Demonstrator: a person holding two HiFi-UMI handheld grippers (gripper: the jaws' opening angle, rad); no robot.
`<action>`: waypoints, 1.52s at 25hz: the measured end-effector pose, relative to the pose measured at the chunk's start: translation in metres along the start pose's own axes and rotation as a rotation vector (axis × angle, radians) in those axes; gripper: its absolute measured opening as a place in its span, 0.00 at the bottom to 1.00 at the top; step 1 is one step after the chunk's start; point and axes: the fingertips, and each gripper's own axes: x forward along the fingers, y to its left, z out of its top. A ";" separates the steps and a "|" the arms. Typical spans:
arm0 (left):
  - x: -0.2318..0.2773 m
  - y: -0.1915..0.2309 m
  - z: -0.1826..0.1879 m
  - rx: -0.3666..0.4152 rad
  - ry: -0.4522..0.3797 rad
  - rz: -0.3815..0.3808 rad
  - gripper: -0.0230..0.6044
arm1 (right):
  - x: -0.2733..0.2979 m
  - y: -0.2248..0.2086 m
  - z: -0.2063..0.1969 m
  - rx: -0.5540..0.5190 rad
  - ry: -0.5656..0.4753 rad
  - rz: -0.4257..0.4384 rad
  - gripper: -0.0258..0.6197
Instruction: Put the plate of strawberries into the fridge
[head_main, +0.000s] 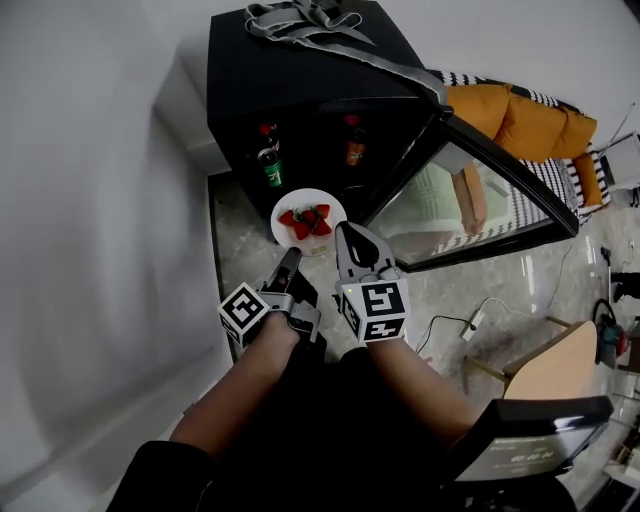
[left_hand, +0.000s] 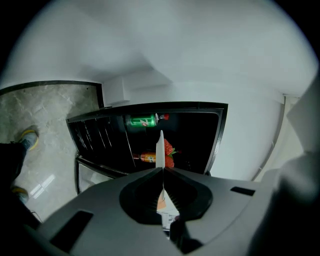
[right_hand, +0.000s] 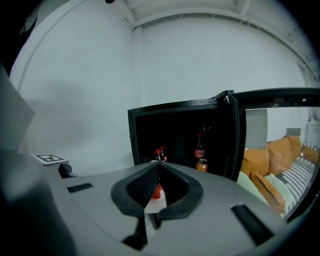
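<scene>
Left gripper (left_hand: 162, 171) and right gripper (right_hand: 158, 166) jaws clench the plate (left_hand: 160, 147), largely hiding its strawberries (left_hand: 169, 149).

Both forearms are reaching forward, side by side. Left gripper (left_hand: 161, 169) is clamping the plate (head_main: 291, 201) rim edge-on between its jaws; right gripper (right_hand: 158, 166) is pinching it likewise.

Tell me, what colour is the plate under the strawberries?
White. The round white plate carrying the red strawberries shows best in the head view.
</scene>
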 end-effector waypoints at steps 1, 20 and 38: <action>0.002 0.001 0.004 -0.002 0.006 0.001 0.05 | 0.004 0.000 -0.001 0.000 0.002 -0.007 0.05; 0.045 0.014 0.015 -0.036 -0.029 -0.017 0.05 | 0.048 -0.020 -0.011 -0.016 0.036 0.023 0.05; 0.104 0.066 0.031 -0.044 -0.096 0.035 0.05 | 0.093 -0.056 -0.063 0.035 0.076 0.048 0.05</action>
